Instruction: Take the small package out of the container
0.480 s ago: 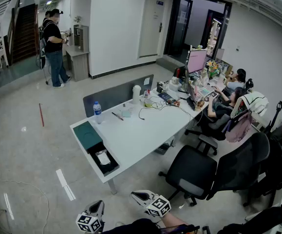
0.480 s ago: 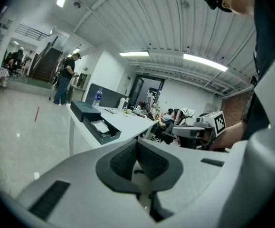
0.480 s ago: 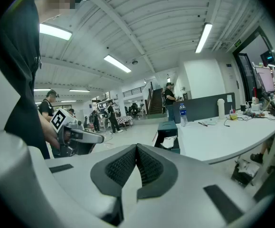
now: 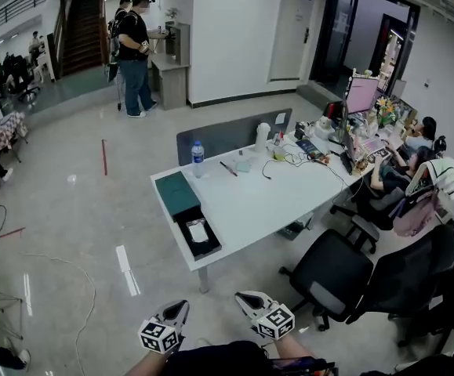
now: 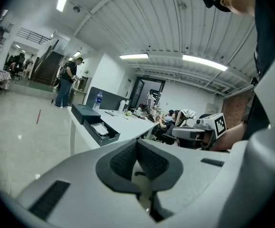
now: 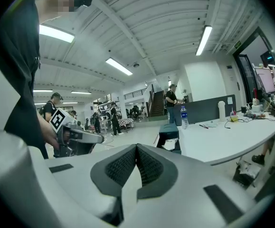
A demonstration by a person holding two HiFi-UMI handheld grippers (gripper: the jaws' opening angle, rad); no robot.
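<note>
Small package (image 4: 197,231) is a flat whitish rectangular pouch, looks plastic-wrapped, lying flat inside the container (image 4: 182,225). Can't read any print on it from here. The container's an open black tray, shallow, w/ the pkg taking up roughly the middle of it. It sits at the near left corner of the white table (image 4: 266,202), long side along the table's left edge. Right behind it on the far side, touching or as good as, is a dark teal-topped box (image 4: 177,193), prob the same footprint. Further back there's a water bottle (image 4: 197,157) w/ blue cap, standing upright near the grey divider panel (image 4: 227,135).

Tongs: left gripper (image 5: 137,148) has its pads pressed together, nothing between them. Right gripper (image 6: 136,152) same deal, closed up and empty. Both are held low at the near edge of the head view, side by side, well apart from the table and the tray, pointing roughly toward it.
</note>
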